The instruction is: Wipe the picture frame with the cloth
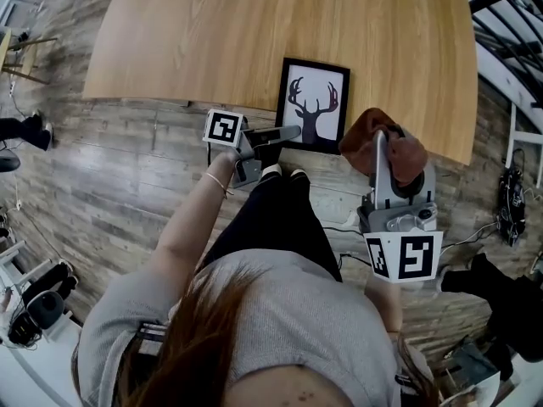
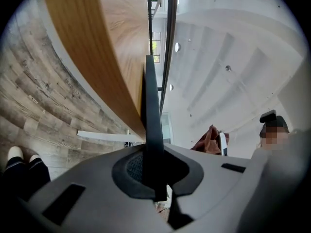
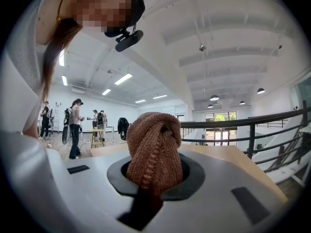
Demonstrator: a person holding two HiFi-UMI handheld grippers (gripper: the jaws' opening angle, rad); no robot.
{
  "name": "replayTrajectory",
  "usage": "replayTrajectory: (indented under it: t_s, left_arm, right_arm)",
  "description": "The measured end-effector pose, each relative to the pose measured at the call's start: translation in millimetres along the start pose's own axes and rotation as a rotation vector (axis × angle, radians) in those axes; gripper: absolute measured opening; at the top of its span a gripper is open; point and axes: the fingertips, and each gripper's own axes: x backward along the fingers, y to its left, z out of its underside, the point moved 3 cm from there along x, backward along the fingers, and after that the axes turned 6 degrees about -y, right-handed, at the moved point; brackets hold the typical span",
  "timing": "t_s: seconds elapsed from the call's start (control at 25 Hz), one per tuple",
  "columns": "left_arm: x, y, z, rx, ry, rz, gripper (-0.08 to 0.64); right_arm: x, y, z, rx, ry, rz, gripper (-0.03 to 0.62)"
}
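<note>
The black picture frame (image 1: pixel 312 104) with a deer silhouette lies flat by the front edge of the wooden table (image 1: pixel 195 32). My left gripper (image 1: pixel 284 133) reaches in from the left and is shut on the frame's lower left edge. In the left gripper view the frame (image 2: pixel 151 110) shows edge-on as a thin dark blade rising from the jaws. To the right of the frame, my right gripper (image 1: pixel 381 142) is shut on a bunched reddish-brown knitted cloth (image 1: pixel 386 149). The right gripper view has the cloth (image 3: pixel 154 147) bulging out of the jaws, which it hides.
Below the table edge lie a wood-plank floor (image 1: pixel 127 168) and the person's shoes (image 1: pixel 284 173). Cables (image 1: pixel 344 227) trail on the floor. A metal railing (image 3: pixel 243 123) runs at the right. Several people (image 3: pixel 75 125) stand far off in the room.
</note>
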Motion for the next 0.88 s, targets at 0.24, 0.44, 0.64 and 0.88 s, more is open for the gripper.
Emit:
replayTrajectory:
  t_s: [0.24, 0.44, 0.64, 0.88]
  left_arm:
    - [1.3, 7.7, -3.0, 0.026, 0.027, 0.017, 0.017]
    - [1.0, 7.8, -2.3, 0.038, 0.06, 0.062, 0.017]
    - [1.6, 4.7, -2.3, 0.011, 0.068, 0.095, 0.02]
    - [2.2, -12.8, -2.1, -0.098, 0.064, 0.165, 0.208]
  right_arm:
    - [1.2, -3.6, 7.0, -0.041, 0.01, 0.001, 0.072]
    - [1.0, -5.5, 13.0, -0.079, 0.017, -0.003, 0.073]
    - [-1.5, -5.8, 14.0, -0.079, 0.026, -0.007, 0.074]
    - [-1.2, -8.4, 10.0, -0.14, 0.009, -0.002, 0.073]
